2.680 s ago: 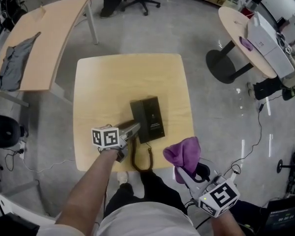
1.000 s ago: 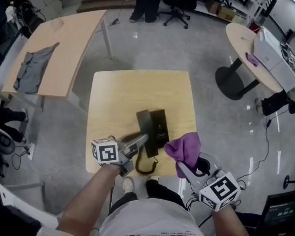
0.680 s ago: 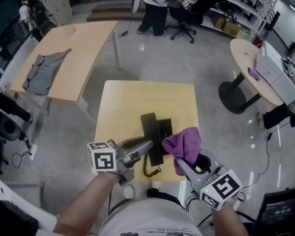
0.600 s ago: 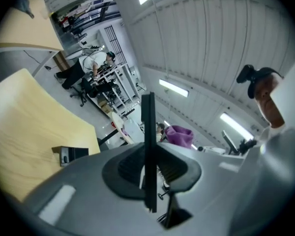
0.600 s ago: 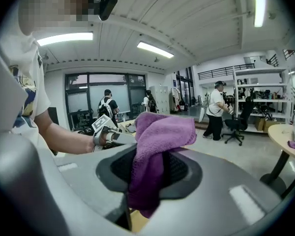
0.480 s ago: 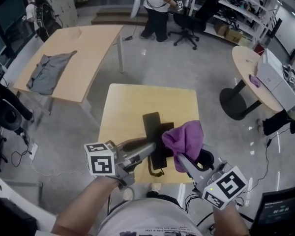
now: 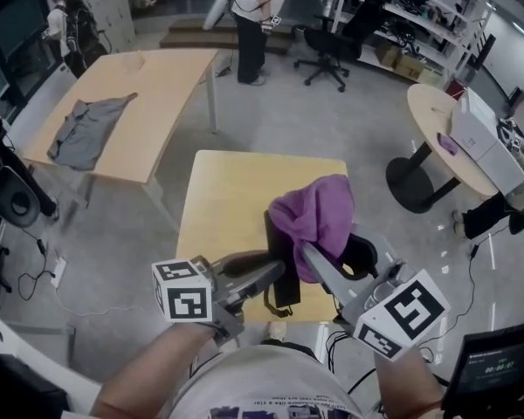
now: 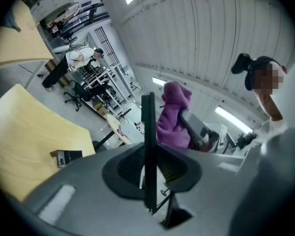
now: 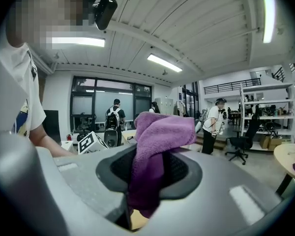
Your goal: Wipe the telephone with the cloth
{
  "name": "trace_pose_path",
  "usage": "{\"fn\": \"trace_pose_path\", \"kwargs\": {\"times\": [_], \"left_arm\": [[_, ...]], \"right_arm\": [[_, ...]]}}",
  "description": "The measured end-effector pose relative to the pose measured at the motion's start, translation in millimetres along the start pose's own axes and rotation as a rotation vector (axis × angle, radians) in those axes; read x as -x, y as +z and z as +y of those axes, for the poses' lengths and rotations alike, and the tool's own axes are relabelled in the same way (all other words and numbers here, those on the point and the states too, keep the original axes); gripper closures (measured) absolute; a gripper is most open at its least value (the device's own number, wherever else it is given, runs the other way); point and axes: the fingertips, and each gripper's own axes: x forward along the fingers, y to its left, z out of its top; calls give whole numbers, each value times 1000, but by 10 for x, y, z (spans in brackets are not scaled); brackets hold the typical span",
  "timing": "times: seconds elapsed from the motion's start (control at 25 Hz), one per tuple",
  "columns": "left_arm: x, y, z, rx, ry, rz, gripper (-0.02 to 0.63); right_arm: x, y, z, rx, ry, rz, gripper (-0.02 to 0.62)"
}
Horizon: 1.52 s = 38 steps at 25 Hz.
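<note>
My left gripper point(image 7: 275, 275) is shut on the black telephone handset point(image 7: 281, 264) and holds it up above the yellow table point(image 7: 223, 190). In the left gripper view the handset point(image 8: 148, 146) stands edge-on between the jaws of the left gripper point(image 8: 148, 173). Its curly cord point(image 7: 275, 304) hangs below. The telephone base point(image 8: 66, 156) lies small on the table. My right gripper point(image 7: 313, 258) is shut on the purple cloth point(image 7: 314, 212), which hangs right beside the handset's upper end. The cloth point(image 9: 157, 136) bulges out of the right gripper point(image 9: 155, 178).
A longer wooden table point(image 7: 131, 94) with a grey garment point(image 7: 87, 129) stands at the left. At the right is a round table point(image 7: 437, 138) with a white box point(image 7: 480, 142). A person point(image 7: 249, 16) and an office chair point(image 7: 341, 37) are at the back.
Both grippers have risen. The handset has come up off the table in the left gripper, and the right gripper has carried the cloth up and left until it hangs by the handset.
</note>
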Motion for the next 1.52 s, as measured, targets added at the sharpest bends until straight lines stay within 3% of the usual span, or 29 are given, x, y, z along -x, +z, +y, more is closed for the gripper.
{"fn": "trace_pose_path", "kwargs": {"times": [0.92, 1.52], "left_arm": [[142, 146, 29, 13, -30, -40, 526], [21, -114, 72, -13, -29, 24, 526]], "right_arm": [[249, -1046, 521, -134, -10, 234, 480], [-27, -74, 269, -39, -23, 68, 480]]}}
